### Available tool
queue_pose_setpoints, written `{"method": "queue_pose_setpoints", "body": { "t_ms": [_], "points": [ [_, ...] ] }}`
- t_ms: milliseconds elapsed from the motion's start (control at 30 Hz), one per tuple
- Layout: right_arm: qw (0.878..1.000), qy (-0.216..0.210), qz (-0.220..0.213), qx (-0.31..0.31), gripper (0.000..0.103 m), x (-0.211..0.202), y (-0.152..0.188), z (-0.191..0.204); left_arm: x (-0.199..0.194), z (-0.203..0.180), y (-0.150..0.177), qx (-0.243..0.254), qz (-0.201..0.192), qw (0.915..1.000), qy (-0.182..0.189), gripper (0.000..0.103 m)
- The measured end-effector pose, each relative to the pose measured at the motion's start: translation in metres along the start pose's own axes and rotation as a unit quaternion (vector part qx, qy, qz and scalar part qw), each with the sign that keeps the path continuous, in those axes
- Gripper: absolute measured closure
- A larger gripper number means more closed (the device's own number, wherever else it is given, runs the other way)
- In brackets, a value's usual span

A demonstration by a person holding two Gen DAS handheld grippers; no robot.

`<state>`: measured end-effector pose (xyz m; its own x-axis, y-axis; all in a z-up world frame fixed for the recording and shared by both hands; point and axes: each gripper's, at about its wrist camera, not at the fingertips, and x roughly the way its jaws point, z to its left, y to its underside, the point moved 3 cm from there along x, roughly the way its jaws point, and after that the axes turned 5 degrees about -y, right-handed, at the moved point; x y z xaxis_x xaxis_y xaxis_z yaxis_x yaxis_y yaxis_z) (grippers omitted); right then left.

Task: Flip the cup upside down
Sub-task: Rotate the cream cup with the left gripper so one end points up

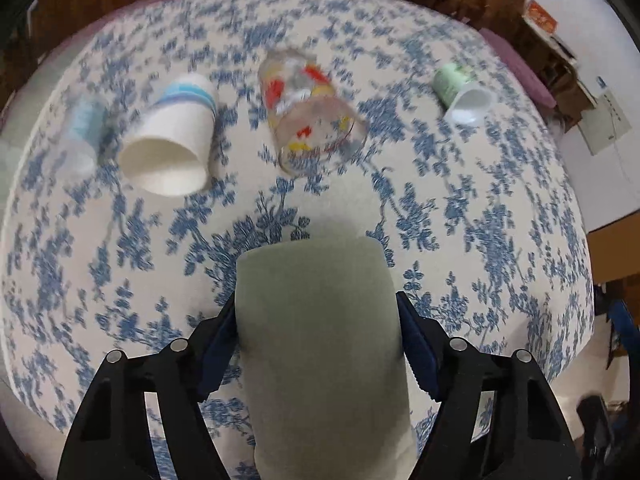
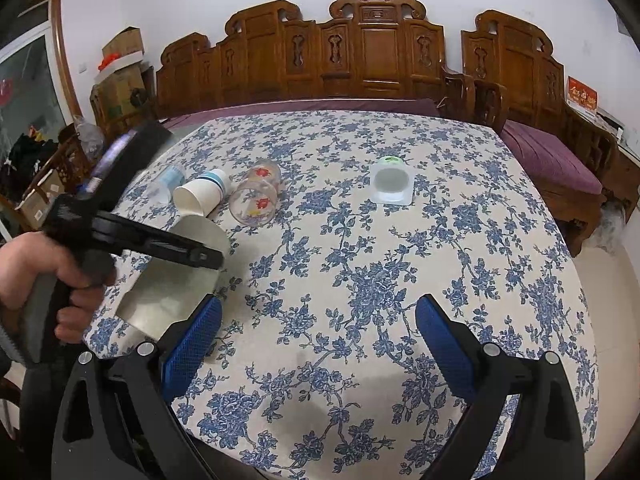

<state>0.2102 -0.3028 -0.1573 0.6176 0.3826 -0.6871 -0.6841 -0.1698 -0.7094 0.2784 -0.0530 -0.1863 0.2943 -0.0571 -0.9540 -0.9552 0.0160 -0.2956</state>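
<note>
My left gripper (image 1: 318, 320) is shut on a grey-green cup (image 1: 320, 344) and holds it tilted above the table, its closed base pointing away from the camera. The same cup (image 2: 176, 280) shows in the right wrist view at the left, tilted in the left gripper (image 2: 212, 260), with a hand on the handle. My right gripper (image 2: 318, 320) is open and empty above the near part of the table.
On the blue-flowered tablecloth (image 2: 360, 264) lie a white paper cup (image 1: 168, 140), a printed glass (image 1: 316, 120), a clear plastic cup (image 1: 80, 132) and a small green-and-white cup (image 1: 464, 92), all on their sides. Carved wooden benches (image 2: 360, 48) stand behind the table.
</note>
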Motion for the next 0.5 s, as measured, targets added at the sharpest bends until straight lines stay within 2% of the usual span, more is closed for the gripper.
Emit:
{"method": "queue_pose_setpoints", "body": {
  "t_ms": [233,500],
  "points": [
    [1.000,0.002,0.001,0.004,0.005,0.001,0.001,-0.003,-0.050,-0.006,0.002,0.050,-0.083,0.9952,-0.015,0.035],
    [1.000,0.008,0.003,0.000,0.005,0.004,0.003,-0.004,-0.060,-0.024,0.000,0.087,-0.127,0.9876,-0.030,0.035]
  ]
}}
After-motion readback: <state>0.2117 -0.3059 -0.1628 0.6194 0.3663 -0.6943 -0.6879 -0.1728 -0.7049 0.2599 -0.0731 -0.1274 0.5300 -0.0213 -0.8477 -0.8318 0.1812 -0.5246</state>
